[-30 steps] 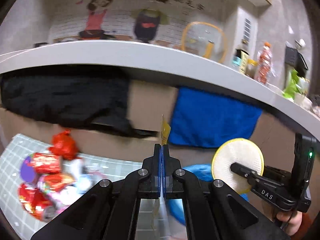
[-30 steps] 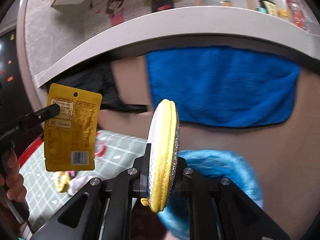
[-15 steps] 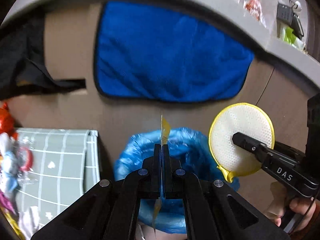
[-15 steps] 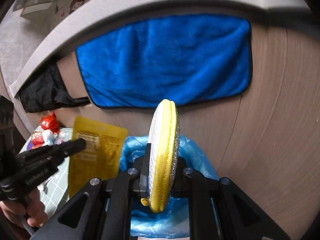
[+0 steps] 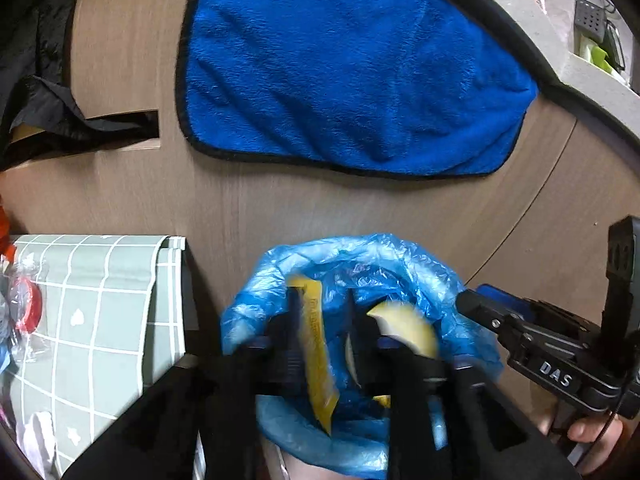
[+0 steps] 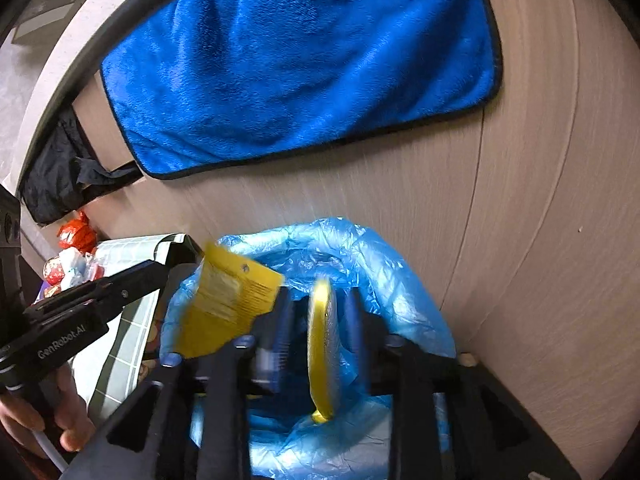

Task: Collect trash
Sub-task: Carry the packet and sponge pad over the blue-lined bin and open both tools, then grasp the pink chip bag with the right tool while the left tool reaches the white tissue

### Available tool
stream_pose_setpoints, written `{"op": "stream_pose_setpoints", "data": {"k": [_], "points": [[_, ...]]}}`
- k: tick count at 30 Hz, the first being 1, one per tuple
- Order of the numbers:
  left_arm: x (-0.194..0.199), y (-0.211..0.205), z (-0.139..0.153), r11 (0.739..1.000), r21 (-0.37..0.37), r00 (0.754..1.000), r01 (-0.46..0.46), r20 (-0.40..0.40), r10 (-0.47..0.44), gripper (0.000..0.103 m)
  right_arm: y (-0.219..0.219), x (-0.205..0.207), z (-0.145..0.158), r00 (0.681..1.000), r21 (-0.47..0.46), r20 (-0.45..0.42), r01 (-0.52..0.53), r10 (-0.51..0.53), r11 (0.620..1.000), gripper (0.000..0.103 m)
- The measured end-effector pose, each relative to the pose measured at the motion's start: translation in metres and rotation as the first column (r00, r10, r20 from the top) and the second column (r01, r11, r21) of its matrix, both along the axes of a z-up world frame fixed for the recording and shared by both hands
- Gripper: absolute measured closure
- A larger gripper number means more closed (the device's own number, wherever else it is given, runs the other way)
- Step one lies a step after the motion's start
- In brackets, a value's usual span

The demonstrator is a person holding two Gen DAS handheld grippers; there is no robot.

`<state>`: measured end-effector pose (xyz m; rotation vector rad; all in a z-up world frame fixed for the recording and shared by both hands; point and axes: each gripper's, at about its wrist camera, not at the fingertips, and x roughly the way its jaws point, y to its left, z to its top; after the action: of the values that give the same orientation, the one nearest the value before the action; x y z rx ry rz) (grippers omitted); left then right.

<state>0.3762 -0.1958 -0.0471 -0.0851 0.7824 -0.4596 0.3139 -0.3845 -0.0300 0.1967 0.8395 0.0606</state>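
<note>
A bin lined with a blue plastic bag (image 5: 360,264) (image 6: 360,248) stands against the wooden cabinet front, right under both grippers. My left gripper (image 5: 322,320) (image 6: 160,270) hangs over its mouth with its jaws opening. A yellow packet (image 5: 316,344) (image 6: 228,304) sits loose between them, blurred and tilting into the bag. My right gripper (image 6: 318,308) (image 5: 464,300) is beside it, its jaws opening too. The round yellow scouring pad (image 6: 322,352) (image 5: 404,328) stands on edge in the gap, free of both pads.
A blue towel (image 5: 352,72) and a black cloth (image 5: 36,92) hang on the cabinet front above the bin. Left of the bin is a surface with a green grid mat (image 5: 100,312) with red and silver wrappers (image 6: 72,256). A hand (image 6: 60,424) holds each gripper's handle.
Both grippers have come down over the blue bin. Their jaws, shut before on the packet and the pad, have parted, and both things are slipping loose into the bag.
</note>
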Motion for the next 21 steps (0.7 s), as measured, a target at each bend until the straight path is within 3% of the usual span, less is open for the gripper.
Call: {"op": "stream_pose_setpoints", "data": {"k": [4,9,14,16,21], "points": [[0.000,0.012,0.007,0.999,-0.012,0.999,-0.046,0.004,0.046,0.058,0.002,-0.006,0.005,1.000,-0.018,0.024,0.018,-0.018,1.000,0.062],[-0.013,0.040,0.020,0.997,-0.023,0.997,-0.072,-0.013,0.072,0.058,0.003,-0.017,0.017,0.999,-0.035,0.041,0.028,-0.027,0.999,0.062],[-0.042,0.092,0.037,0.989,-0.039,0.990,-0.140,0.013,0.141,0.058,0.018,-0.027,0.032,0.998,-0.027,0.070,0.012,-0.010,1.000,0.062],[-0.058,0.121,0.046,0.979,-0.031,0.978,-0.201,0.058,0.203,0.058,0.032,-0.030,0.039,0.996,-0.033,0.088,-0.010,0.013,0.999,0.062],[-0.099,0.195,0.069,0.928,0.050,0.912,-0.369,0.211,0.352,0.057,0.085,-0.033,0.058,0.985,-0.059,0.123,-0.113,0.120,0.992,0.055]]}}
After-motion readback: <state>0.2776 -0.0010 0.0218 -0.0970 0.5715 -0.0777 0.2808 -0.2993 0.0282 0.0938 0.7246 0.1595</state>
